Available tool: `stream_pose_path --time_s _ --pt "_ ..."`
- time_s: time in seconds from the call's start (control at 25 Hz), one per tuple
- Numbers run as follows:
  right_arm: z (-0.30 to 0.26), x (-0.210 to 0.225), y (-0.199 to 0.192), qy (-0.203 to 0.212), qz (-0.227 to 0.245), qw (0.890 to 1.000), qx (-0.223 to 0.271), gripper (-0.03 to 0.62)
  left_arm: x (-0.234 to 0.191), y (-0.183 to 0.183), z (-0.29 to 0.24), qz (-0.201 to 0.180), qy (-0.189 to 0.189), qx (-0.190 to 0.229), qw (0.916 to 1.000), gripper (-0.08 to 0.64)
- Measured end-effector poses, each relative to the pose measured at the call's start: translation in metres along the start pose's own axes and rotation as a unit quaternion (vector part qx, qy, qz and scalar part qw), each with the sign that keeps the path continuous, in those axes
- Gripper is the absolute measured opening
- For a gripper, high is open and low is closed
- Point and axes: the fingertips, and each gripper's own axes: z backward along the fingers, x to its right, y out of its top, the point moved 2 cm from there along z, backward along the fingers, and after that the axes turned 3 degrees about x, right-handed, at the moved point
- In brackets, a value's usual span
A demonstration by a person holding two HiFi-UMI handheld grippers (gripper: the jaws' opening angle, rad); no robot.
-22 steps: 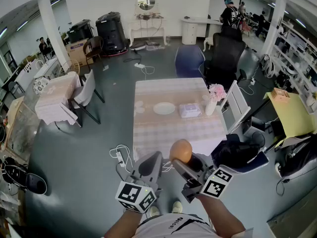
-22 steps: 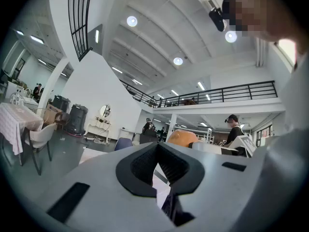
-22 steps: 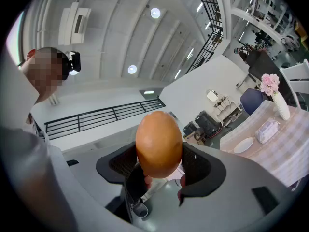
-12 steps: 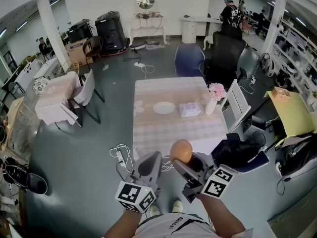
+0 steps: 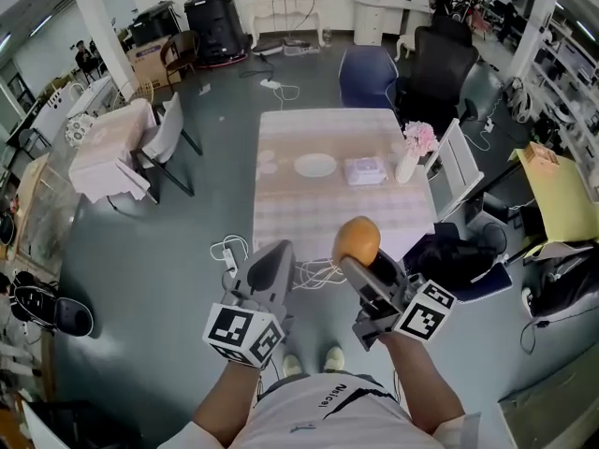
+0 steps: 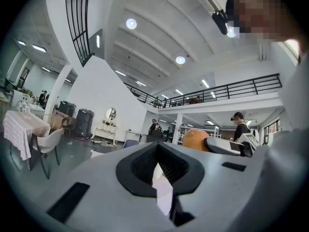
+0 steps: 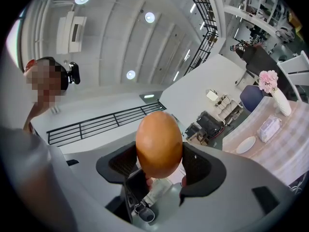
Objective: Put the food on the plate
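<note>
An orange-brown, egg-shaped piece of food (image 5: 357, 240) sits between the jaws of my right gripper (image 5: 363, 253), which is shut on it. In the right gripper view the food (image 7: 159, 144) fills the gap between the dark pads. The white plate (image 5: 314, 165) lies empty on the checked table (image 5: 318, 223), well ahead of both grippers, and also shows small in the right gripper view (image 7: 246, 144). My left gripper (image 5: 270, 267) is beside the right one, shut with nothing in it. In the left gripper view its jaws (image 6: 157, 167) meet, with the food (image 6: 194, 140) off to the right.
A tissue box (image 5: 365, 170) and a vase of pink flowers (image 5: 413, 153) stand on the table right of the plate. Cables (image 5: 234, 253) lie on the floor by the table's near left corner. A white chair (image 5: 168, 143) is left; dark chairs (image 5: 440, 64) are beyond.
The table and plate now sit higher in the head view. Both grippers, the right still holding the food, have shifted slightly up toward the table.
</note>
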Motion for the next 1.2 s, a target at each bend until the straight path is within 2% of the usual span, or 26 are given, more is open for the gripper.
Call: stream_pose_path --time_s 0.28,0.88,1.2 --pt "0.008 0.008 0.004 -0.002 -0.009 1.0 0.0 0.272 0.01 -0.002 -0.005 -0.008 0.002 0.001 1.0 0.006" --pt "0.03 0.042 0.037 0.001 -0.017 1.0 0.01 0.272 0.028 -0.01 -0.032 -0.017 0.027 0.004 0.9995 0.006" --pt "0.03 0.056 0.039 0.001 -0.024 1.0 0.002 0.272 0.035 -0.02 -0.047 -0.022 0.027 -0.005 0.9994 0.006"
